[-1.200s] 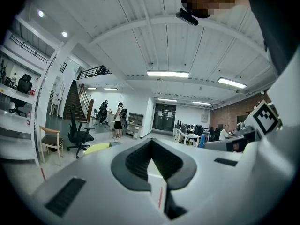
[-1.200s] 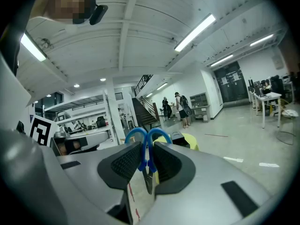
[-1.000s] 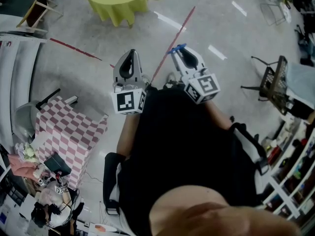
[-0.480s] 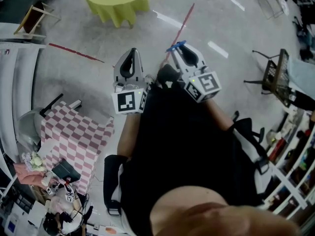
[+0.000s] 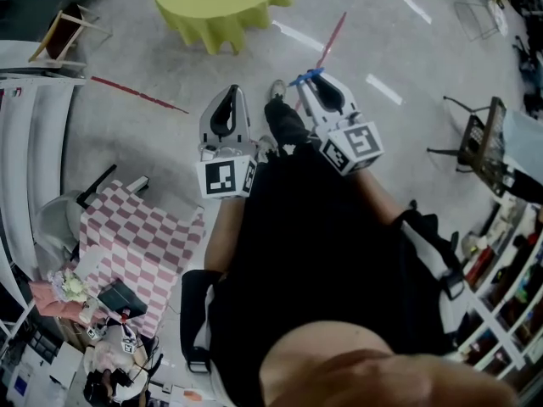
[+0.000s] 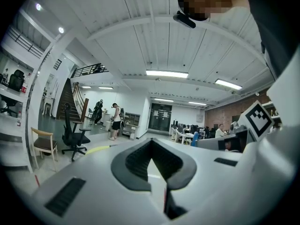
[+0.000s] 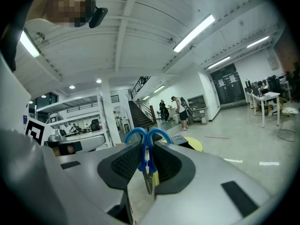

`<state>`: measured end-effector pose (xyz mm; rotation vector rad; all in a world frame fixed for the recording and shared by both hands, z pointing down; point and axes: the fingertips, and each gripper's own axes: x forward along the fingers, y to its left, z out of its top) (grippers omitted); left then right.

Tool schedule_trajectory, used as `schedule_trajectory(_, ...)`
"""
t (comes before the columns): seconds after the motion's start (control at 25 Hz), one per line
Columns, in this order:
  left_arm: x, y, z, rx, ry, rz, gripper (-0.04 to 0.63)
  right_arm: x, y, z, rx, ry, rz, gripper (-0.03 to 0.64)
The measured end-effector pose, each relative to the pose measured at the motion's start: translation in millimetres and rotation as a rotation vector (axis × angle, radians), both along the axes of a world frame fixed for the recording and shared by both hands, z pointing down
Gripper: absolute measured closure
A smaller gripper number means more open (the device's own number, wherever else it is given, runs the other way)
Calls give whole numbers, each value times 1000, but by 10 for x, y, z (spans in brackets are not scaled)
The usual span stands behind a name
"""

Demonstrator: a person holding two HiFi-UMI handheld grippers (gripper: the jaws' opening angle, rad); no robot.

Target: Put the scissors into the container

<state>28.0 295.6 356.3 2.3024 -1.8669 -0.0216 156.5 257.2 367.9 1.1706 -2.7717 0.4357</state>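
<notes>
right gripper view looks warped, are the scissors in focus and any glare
Right gripper view: scissors fairly sharp between the jaws, foreground soft; fisheye bends the ceiling beams, and the strip lights blow out white. Head view: dimmer, also fisheye, edges curved.
</notes>
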Motion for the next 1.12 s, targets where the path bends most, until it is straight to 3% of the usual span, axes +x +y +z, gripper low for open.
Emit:
schedule_trajectory(0.72, -242, -1961, -1, -36, -18, -8, 597, -305, -1883, 35, -26, 9, -30, 535)
schedule_trajectory(1.12, -279, -2613, -59, -34, -29, -27, 597, -326, -2672, 63, -35, -8, -23, 534)
